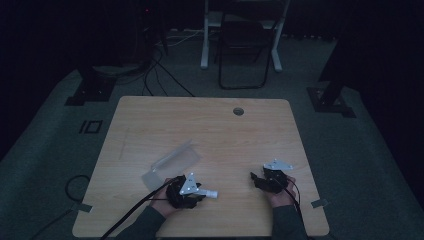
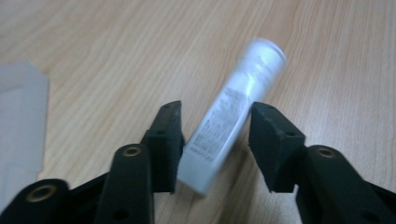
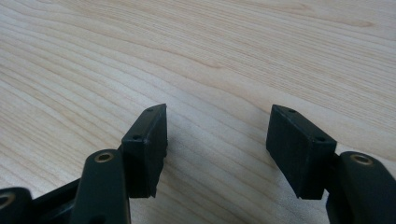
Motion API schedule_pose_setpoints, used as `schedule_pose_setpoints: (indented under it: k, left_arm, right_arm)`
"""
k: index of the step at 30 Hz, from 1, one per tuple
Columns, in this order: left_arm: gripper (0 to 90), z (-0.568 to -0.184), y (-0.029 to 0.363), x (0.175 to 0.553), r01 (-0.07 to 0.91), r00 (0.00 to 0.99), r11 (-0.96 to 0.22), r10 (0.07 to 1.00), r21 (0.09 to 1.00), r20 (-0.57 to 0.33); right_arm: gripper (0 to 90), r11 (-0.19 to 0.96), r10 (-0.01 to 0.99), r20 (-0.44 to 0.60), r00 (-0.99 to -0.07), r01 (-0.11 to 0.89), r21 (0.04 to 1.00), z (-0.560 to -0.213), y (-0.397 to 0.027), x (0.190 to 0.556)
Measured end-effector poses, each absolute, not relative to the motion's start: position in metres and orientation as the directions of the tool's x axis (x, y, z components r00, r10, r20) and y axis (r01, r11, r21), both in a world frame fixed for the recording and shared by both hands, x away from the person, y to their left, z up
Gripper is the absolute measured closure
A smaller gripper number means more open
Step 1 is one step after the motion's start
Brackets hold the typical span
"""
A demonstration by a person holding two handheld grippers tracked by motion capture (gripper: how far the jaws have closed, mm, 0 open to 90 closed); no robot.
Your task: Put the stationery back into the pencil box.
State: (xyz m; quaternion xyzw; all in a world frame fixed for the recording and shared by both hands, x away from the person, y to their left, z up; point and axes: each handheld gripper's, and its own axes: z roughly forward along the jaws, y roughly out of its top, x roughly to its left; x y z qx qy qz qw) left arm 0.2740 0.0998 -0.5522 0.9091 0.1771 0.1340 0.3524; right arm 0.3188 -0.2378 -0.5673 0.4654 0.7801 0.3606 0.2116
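High view: wooden table [image 1: 210, 125], dim room. Left gripper [image 1: 199, 192] sits near the front edge, left of centre, pointing toward the right edge. A white tube [image 1: 210, 193] pokes out from its tip, lying flat on the wood. Right gripper [image 1: 256, 179] rests near the front-right corner, well apart from the left one, pointing toward the left edge. A clear plastic bag [image 1: 172, 163] lies just behind the left gripper, toward the table's middle. Round cable hole [image 1: 238, 111] near the back edge.

Left gripper view: adds what the high view cannot resolve. The tube [image 2: 233, 112] is a white cylinder with small printed text, blurred, lying slantwise on the table between the two black jaws. Its near end lies against the left jaw's pad; the right jaw seems to stand just clear of it, though blur leaves that gap uncertain. Jaws partway apart, not yet clamped on the tube. Corner of the bag [image 2: 21, 121] shows at the left edge of this view.

Right gripper view: bare wood grain under the gripper [image 3: 217, 135]. Jaws stand wide apart, nothing between them. The high view shows this gripper's grey plate but not its jaw gap.
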Motion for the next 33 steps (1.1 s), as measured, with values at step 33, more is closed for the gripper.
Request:
schedule_pose_setpoints:
  k: [33]
  left_arm:
    - [70.7, -0.5530, 0.0984, 0.2765, 0.288, 0.891, -0.672, 0.449, 0.682, 0.067]
  right_arm:
    - [38.4, 0.309, 0.877, 0.006, -0.480, 0.573, 0.759, -0.5672, -0.2377, 0.3188]
